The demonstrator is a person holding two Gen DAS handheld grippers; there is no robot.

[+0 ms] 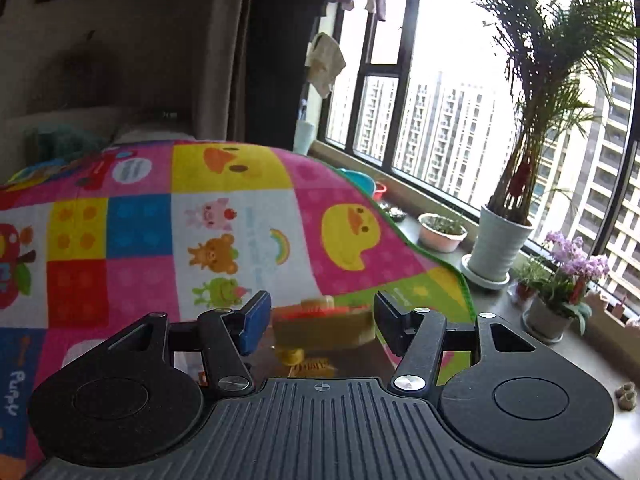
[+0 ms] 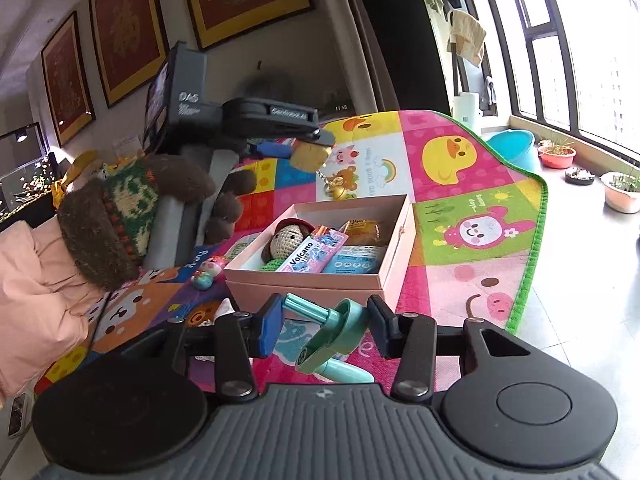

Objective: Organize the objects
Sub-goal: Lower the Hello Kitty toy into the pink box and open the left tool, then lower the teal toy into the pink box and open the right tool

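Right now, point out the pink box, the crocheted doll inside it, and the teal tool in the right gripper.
pink box (image 2: 304, 282): right wrist view, on its near outer wall.
crocheted doll (image 2: 285, 240): right wrist view, on its face.
teal tool (image 2: 344, 320): right wrist view, on its round head between the jaws.

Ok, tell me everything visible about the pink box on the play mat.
The pink box is a shallow, lidless rectangular carton, cardboard by its look, pale pink outside and lighter inside. It sits flat on the colourful play mat, ahead of the right gripper. Inside lie a crocheted doll, a pink "Volcano" pack, a blue packet and a yellow-brown packet. Neither gripper touches it.
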